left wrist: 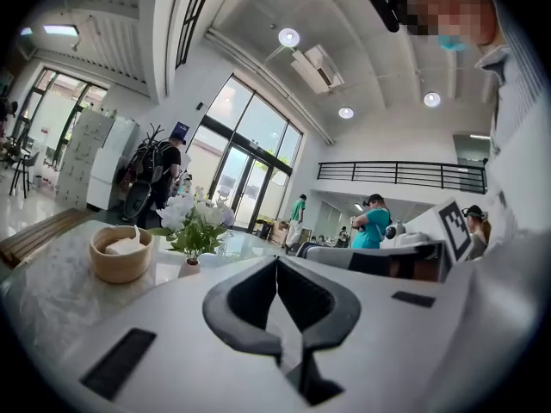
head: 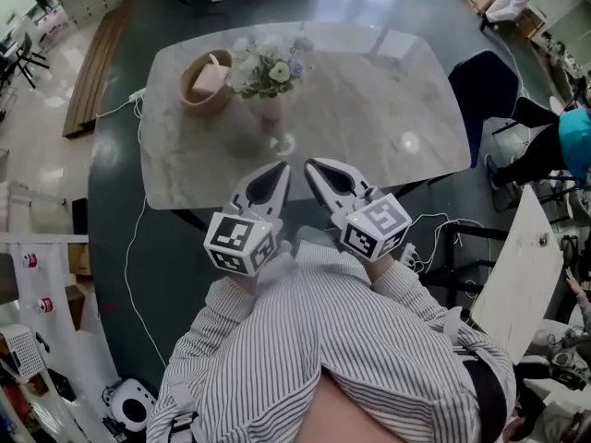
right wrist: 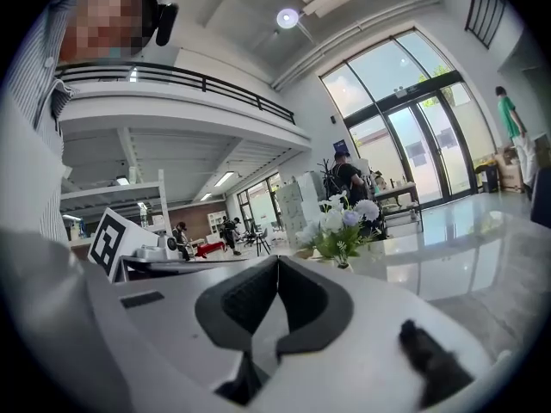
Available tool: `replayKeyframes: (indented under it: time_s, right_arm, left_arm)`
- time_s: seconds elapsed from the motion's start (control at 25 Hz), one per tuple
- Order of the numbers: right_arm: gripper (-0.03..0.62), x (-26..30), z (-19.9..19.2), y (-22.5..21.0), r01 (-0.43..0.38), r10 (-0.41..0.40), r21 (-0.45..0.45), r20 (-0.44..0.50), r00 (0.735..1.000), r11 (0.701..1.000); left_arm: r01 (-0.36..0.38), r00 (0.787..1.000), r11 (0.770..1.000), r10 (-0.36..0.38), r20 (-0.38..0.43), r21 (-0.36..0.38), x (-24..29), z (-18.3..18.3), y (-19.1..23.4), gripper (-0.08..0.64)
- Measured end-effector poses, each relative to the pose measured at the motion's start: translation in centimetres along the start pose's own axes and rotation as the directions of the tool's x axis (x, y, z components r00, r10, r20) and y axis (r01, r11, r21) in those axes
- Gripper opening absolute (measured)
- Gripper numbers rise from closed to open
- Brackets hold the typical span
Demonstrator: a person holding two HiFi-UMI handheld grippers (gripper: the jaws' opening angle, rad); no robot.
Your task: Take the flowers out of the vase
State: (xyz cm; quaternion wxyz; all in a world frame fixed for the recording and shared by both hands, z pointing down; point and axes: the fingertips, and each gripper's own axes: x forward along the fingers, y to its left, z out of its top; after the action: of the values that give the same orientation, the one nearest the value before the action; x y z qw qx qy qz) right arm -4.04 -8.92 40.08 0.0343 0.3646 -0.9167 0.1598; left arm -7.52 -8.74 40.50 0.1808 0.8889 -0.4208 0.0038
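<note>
Both tools closed and empty; flowers upright in the vase, out ahead of me.

My left tool [head: 280, 169] and right tool [head: 314, 166] sit side by side above the near edge of the pale marble tabletop [head: 388, 127]. Each has its jaws pressed together with nothing between them, and both point towards the bunch of white and lilac flowers [head: 273, 66]. That bunch stands in a small pale vase [head: 271, 109] on the far-left part of the tabletop, well apart from both tools. Its long axis runs vertical: stems down in the vase neck, blooms up and spreading. Just beside the vase, to its left, I see a round light wooden bowl [head: 192, 100] with something white inside.
</note>
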Motion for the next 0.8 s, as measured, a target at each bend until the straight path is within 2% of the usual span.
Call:
replayKeyframes:
  time_s: [0.32, 0.64, 0.8]
  right_arm:
    - [0.015, 2.6, 0.5, -1.5, -0.04, 0.04, 0.027, -0.016, 0.999, 0.999]
    - [0.015, 5.4, 3.1, -6.2, -0.075, 0.074, 0.037, 0.006, 0.997, 0.997]
    - [0.015, 7.1, 4.2, -7.5, -0.102, 0.102, 0.022, -0.017, 0.995, 0.995]
  left_arm:
    - [-0.035, 0.999, 0.999, 0.034, -0.033, -0.018, 1.9, 0.3, 2.4, 0.014]
    - [-0.069, 0.997, 0.997, 0.068, -0.028, -0.027, 6.6, 2.8, 4.7, 0.014]
    - [-0.089, 0.995, 0.996, 0.088, -0.037, -0.029, 8.4, 3.5, 5.6, 0.014]
